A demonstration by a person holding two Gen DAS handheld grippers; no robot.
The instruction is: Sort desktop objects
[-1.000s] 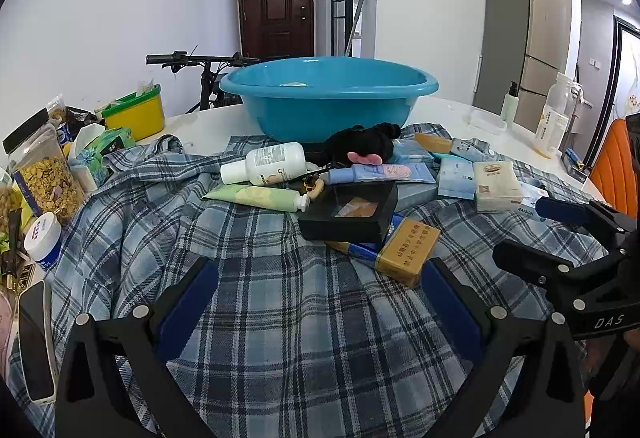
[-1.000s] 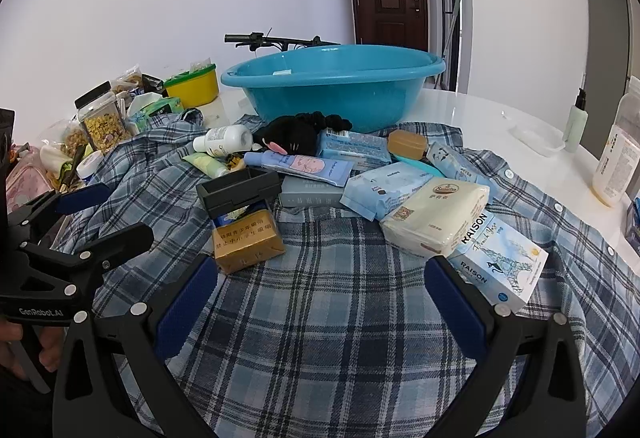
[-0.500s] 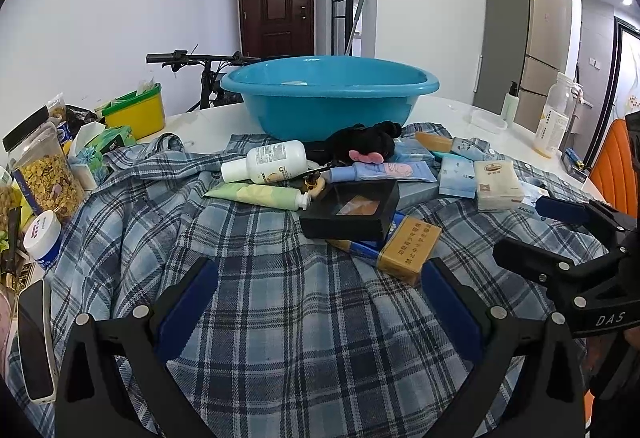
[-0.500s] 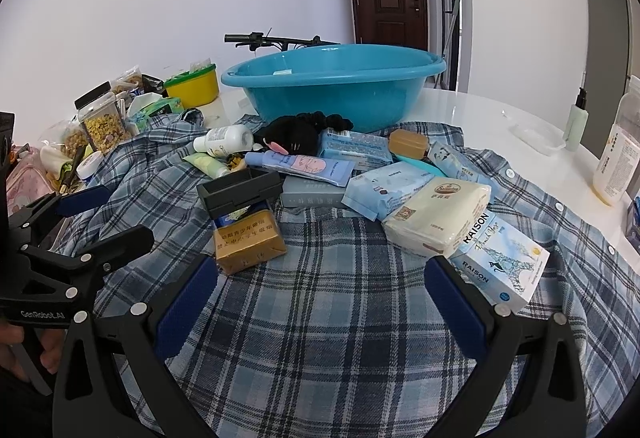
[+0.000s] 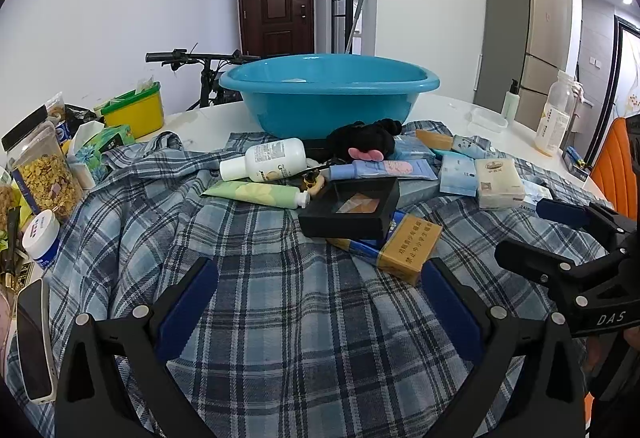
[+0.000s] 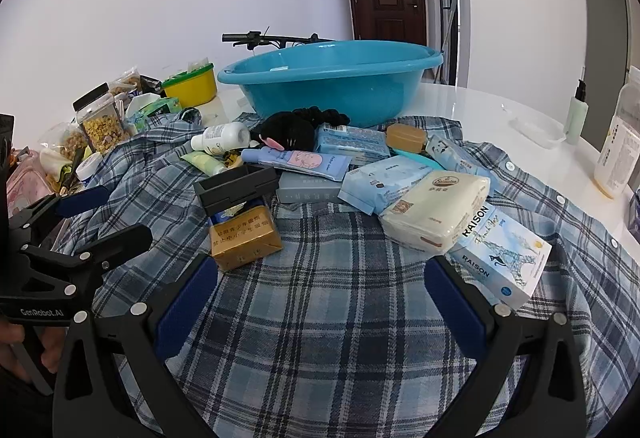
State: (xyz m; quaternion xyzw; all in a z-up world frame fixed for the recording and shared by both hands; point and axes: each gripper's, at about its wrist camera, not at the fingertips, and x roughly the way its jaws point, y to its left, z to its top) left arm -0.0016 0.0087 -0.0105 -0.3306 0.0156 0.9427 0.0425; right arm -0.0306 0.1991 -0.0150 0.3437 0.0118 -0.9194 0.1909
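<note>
A pile of small items lies on a blue plaid shirt (image 5: 280,318) in front of a blue basin (image 5: 332,93). The pile includes a gold box (image 5: 410,248), a black box (image 5: 352,205), a white bottle (image 5: 272,159), a green tube (image 5: 256,194), a black plush (image 5: 364,141) and a cream tissue pack (image 6: 436,211). A RAISON box (image 6: 500,258) lies by the right gripper. My left gripper (image 5: 318,306) is open and empty, just short of the gold box. My right gripper (image 6: 320,302) is open and empty over bare shirt.
Snack bags (image 5: 44,173), a white jar (image 5: 40,238), a phone (image 5: 34,338) and a yellow tub (image 5: 134,113) line the left edge. Bottles (image 5: 556,113) stand at the back right on the white table (image 6: 500,105). A bicycle (image 5: 200,57) stands behind the basin.
</note>
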